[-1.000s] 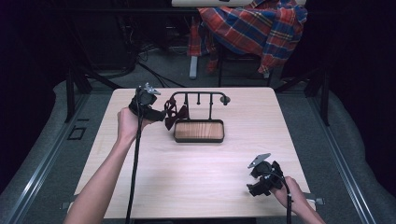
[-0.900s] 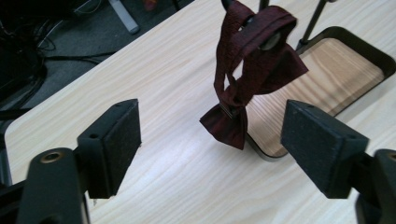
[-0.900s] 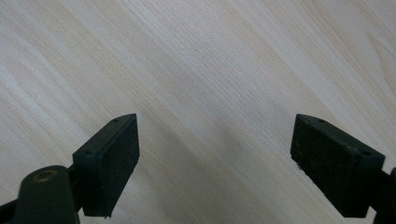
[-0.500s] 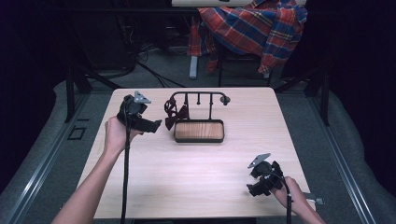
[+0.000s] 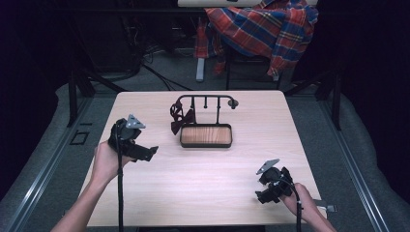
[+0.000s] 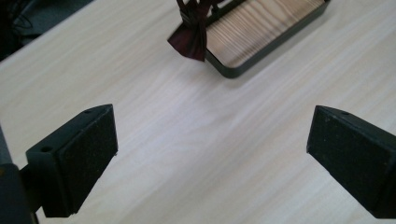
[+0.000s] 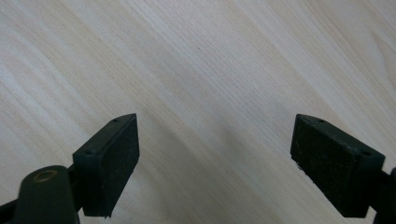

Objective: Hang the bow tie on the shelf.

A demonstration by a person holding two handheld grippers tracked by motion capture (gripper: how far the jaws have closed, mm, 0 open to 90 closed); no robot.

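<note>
Gaping wide, both: left gripper (image 5: pixel 151 152) nr bow (image 5: pixel 181 118) on rack (image 5: pixel 205 102); right gripper (image 5: pixel 259 188) over table (image 5: pixel 203 183). No legible writing.

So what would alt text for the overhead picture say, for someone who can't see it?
A person's hands hold a left gripper and a right gripper, both open, over a pale wooden table. Farther back, a dark red bow hangs on a black rack above a wooden tray.

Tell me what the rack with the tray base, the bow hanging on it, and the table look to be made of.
Rack: thin black rods, probably painted metal. Its tray base: dark rim around a striped brown panel, likely wood or veneer. Bow: dark red with soft matte folds, apparently fabric. Table: pale, faint grain, wood or laminate.
</note>
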